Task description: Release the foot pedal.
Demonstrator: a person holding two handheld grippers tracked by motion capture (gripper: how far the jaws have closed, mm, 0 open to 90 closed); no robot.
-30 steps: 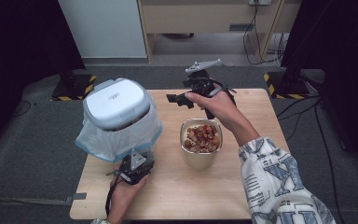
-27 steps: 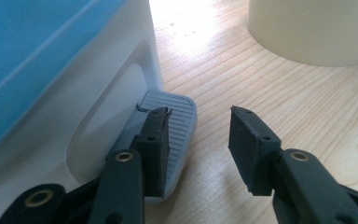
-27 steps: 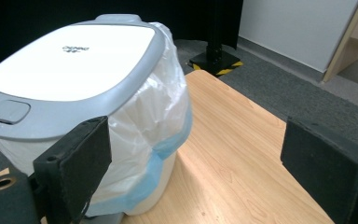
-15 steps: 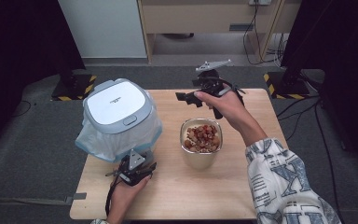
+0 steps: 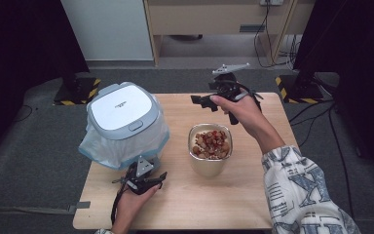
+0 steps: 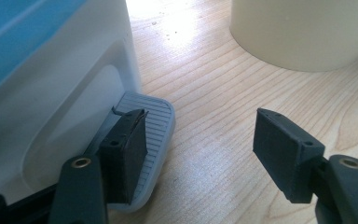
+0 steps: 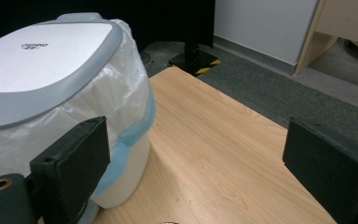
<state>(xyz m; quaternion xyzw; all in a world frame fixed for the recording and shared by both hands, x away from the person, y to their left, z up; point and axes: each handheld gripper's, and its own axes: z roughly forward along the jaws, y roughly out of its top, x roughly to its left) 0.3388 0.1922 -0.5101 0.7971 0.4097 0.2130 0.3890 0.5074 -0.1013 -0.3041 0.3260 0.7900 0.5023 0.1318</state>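
1. Step in hand, as we read it: working the pedal bin (image 5: 124, 122) at the table's (image 5: 185, 214) left edge. Left gripper (image 5: 143, 178) sits low at the bin's base, near the front-left corner. Its jaws have just been opening and stand wide apart; one pad rests on the grey foot pedal (image 6: 156, 126), nothing is clamped between them.
2. Bin lid (image 5: 121, 107) looks down flat, so we judge the pedal is let go or not yet pressed.
3. Right gripper (image 5: 209, 100) is held up near the table's back edge, jaws apart, nothing in them. It points toward the bin.
4. Cup of mixed food scraps (image 5: 210, 148) stands mid-table, just right of the bin, untouched.
5. Next move prob. calls for: left pad pressing the pedal down to lift the lid, right gripper coming for the cup to tip it in.
6. Hard to make out: bin body is under the white liner bag (image 5: 95, 148); pedal hidden behind the left gripper in high view; cup contents too small to ID; bin cut off in left gripper view.
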